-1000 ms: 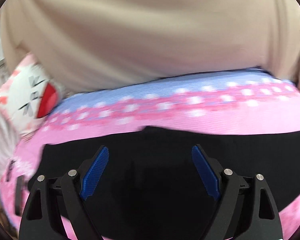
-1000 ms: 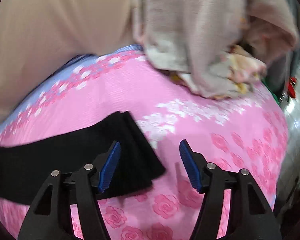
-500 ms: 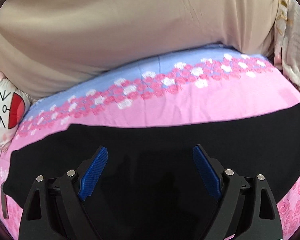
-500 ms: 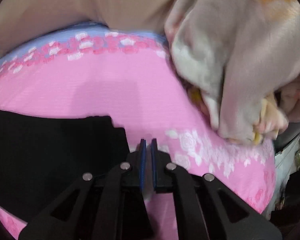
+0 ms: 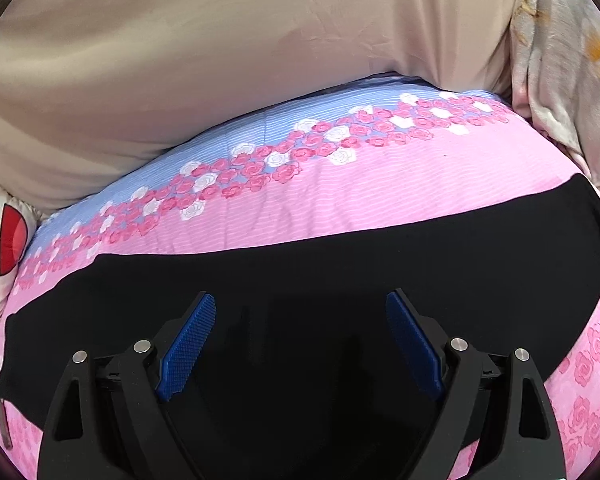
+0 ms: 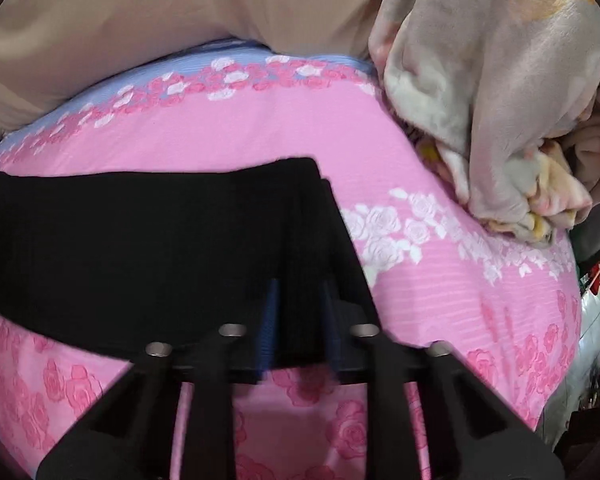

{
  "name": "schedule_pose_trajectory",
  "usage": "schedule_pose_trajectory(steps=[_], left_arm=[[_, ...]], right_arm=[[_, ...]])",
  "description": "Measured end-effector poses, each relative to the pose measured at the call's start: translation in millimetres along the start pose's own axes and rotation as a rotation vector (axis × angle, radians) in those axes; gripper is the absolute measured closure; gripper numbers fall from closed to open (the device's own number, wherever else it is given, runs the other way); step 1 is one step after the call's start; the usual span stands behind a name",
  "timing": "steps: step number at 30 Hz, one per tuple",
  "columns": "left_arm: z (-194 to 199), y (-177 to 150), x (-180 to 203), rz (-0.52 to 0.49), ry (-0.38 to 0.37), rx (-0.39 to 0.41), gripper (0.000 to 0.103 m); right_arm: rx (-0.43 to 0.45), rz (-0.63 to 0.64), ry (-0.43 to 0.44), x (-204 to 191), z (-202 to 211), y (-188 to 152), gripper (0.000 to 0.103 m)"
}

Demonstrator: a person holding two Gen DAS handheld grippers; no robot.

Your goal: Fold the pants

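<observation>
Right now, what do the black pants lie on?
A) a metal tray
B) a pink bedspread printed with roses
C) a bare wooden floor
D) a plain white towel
B: the black pants are spread flat on the pink bedspread, whose rose print shows all around them in both wrist views, with a beige pillow behind.
</observation>
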State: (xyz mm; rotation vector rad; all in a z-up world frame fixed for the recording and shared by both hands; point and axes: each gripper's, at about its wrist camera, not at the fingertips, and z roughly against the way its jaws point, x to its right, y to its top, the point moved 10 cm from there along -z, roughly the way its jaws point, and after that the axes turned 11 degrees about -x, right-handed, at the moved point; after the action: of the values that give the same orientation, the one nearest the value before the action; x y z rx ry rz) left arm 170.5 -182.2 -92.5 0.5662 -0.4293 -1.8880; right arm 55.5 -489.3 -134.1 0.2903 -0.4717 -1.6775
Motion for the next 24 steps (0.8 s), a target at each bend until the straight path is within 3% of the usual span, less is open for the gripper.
schedule_pose_trajectory(steps=[2, 5, 8, 9, 12, 15, 24], left_arm=[[2.8, -0.9, -2.6, 0.009, 0.0, 0.002, 0.018], [2.3, -3.8, -4.5, 0.017, -0.006, 0.0, 0.018], [-2.3, -7.8, -5.2, 0.019, 0.0, -0.017, 0.018], [-2.7, -8.4, -4.7, 0.02, -0.008, -0.022, 0.018], [-1.4, -9.3, -3.6, 0.018, -0.021, -0.021, 0.018], [0.3, -11.3, -1.6, 0.02, -0.037, -0.026, 0.018], [13.0, -17.4, -7.3, 0.035, -0.063, -0.01, 0.017]], right_arm=[[0.049, -0.028, -0.02, 13.0, 15.3, 7.7, 0.092], [0.004, -0.088, 0.038, 31.2, -6.1, 0.9, 0.09], [0.045, -0.105, 0.034, 31.6, 2.8, 3.4, 0.077], [0.059, -0.131, 0.031, 34.7, 9.6, 3.2, 0.072], [0.065, -0.203, 0.08, 41.6, 23.3, -9.1, 0.033], [0.033, -0.261, 0.157, 38.8, 14.6, -21.5, 0.033], [0.002, -0.306, 0.205, 35.9, -14.5, -17.9, 0.032]])
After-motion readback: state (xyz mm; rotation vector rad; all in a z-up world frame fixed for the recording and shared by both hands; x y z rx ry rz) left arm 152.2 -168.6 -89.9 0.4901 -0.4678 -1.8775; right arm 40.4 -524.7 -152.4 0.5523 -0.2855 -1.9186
